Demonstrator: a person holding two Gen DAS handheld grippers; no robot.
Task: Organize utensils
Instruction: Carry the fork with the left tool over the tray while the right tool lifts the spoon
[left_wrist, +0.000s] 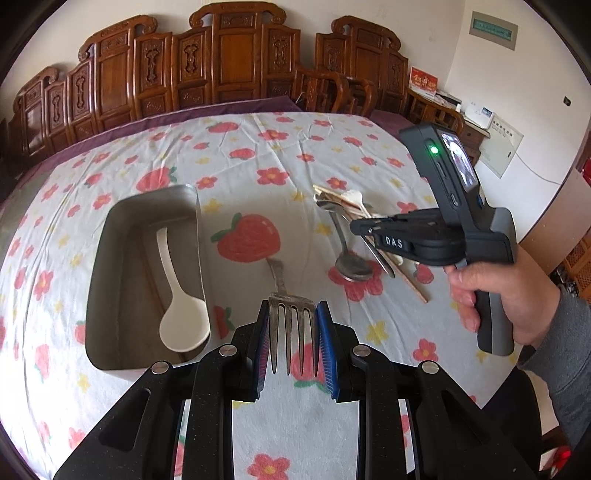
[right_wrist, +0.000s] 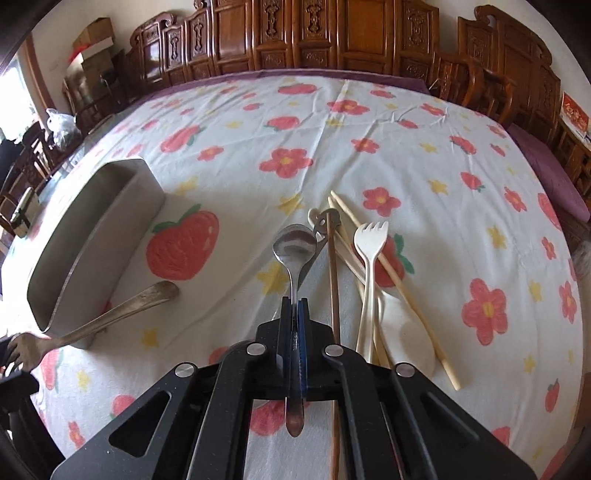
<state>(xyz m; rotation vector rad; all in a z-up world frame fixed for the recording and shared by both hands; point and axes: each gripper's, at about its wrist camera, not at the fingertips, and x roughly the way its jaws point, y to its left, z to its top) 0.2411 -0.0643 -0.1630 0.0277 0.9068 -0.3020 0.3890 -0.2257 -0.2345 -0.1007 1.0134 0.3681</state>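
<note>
Both tongs are loaded, so the carrying step is in hand. The left tongs (left_wrist: 291, 325) pinch a metal fork (left_wrist: 291, 328) by its tines, handle pointing away. The right tongs (right_wrist: 294, 314) are pressed on the thin stem of a steel spoon (right_wrist: 295, 245), bowl ahead of them. The tray (left_wrist: 110, 266), holding a white spoon (left_wrist: 177, 295), lies left of both; next, I judge, each swings over it and releases.

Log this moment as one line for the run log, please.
left gripper: jaws shut on metal fork | right gripper: jaws shut on metal spoon | metal tray: holds white spoon
</note>
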